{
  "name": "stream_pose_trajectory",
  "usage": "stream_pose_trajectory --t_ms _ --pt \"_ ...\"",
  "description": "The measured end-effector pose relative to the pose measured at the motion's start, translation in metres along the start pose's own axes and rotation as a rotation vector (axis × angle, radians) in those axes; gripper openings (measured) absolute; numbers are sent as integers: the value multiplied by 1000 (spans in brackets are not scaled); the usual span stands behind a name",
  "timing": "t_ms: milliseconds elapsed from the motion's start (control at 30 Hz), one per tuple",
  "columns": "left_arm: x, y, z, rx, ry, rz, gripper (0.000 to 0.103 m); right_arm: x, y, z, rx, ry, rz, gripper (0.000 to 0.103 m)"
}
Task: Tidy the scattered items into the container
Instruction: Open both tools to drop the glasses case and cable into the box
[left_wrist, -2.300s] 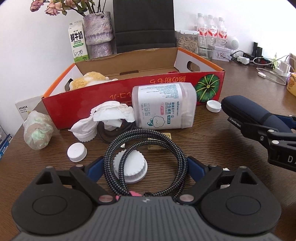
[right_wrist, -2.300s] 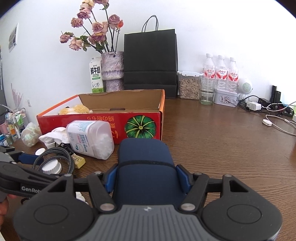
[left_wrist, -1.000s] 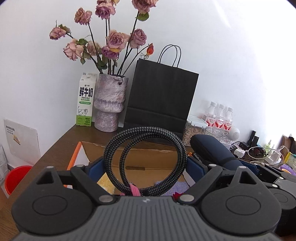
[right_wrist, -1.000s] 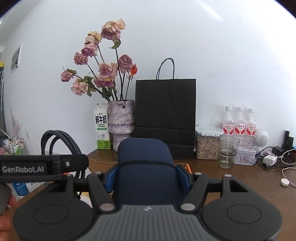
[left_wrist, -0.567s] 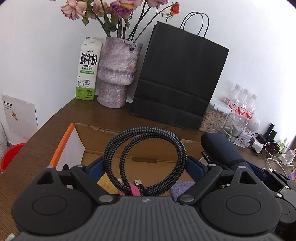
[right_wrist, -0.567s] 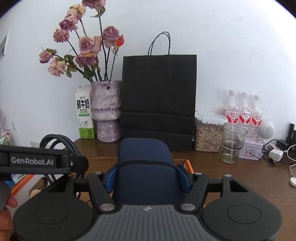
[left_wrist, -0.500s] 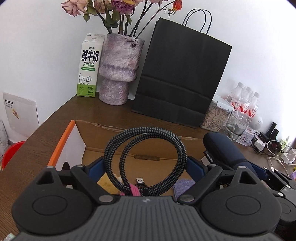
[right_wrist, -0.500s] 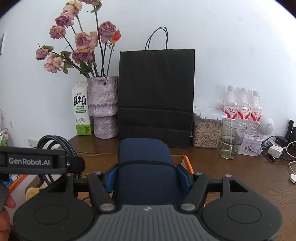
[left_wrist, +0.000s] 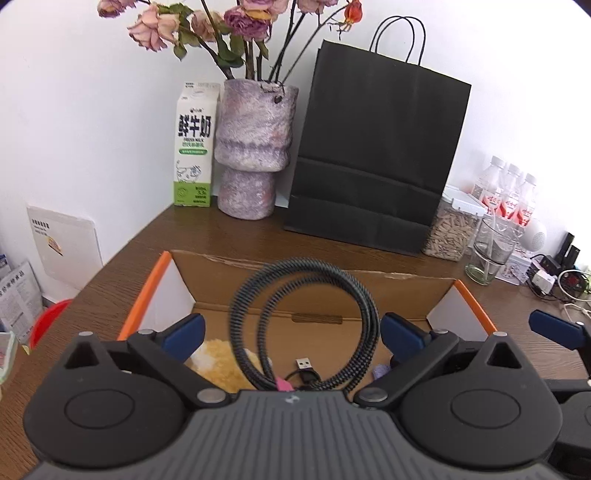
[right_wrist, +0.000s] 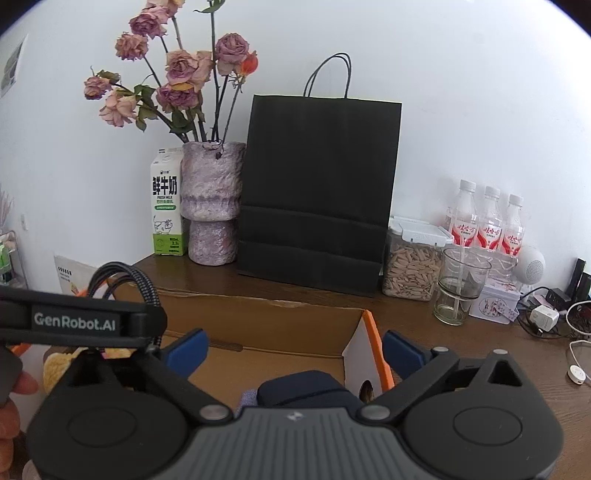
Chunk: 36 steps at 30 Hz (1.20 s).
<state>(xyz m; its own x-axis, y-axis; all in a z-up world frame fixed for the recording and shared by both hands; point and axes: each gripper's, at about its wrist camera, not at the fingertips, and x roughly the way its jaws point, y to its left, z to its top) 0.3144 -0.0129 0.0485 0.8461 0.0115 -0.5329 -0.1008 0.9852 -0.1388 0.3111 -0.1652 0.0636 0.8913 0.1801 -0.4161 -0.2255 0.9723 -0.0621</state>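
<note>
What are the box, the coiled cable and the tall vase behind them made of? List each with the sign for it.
Box: corrugated cardboard, matte brown inside, with a ragged back edge and printed orange rims.
Coiled cable: woven fabric braid, black and grey, over what is presumably a plastic core; herringbone weave shows.
Vase: likely ceramic or stone-like, with a rough, mottled lilac, matte surface.

Both my wrist views are bright, lit by soft, even daylight; the white wall (right_wrist: 480, 92) reads nearly blown out toward the upper right. Strong fisheye bending: the black paper bag (left_wrist: 376, 155) leans and the frame corners go dark. The braided cable (left_wrist: 306, 317) shows motion blur on its upper loop in the left view. The desk (left_wrist: 229, 236) carries a mild sheen, with short, soft shadows under the vase (right_wrist: 212, 206).
</note>
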Motion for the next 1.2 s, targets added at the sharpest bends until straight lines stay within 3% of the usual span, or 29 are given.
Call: stream_pose_trajectory --t_ms 633,1200 --pt "-9 2 2 -3 -31 30 103 -6 1 2 -12 24 24 103" --pt "-61 8 -7 -3 -104 16 103 -39 -3 4 -10 -9 27 103"
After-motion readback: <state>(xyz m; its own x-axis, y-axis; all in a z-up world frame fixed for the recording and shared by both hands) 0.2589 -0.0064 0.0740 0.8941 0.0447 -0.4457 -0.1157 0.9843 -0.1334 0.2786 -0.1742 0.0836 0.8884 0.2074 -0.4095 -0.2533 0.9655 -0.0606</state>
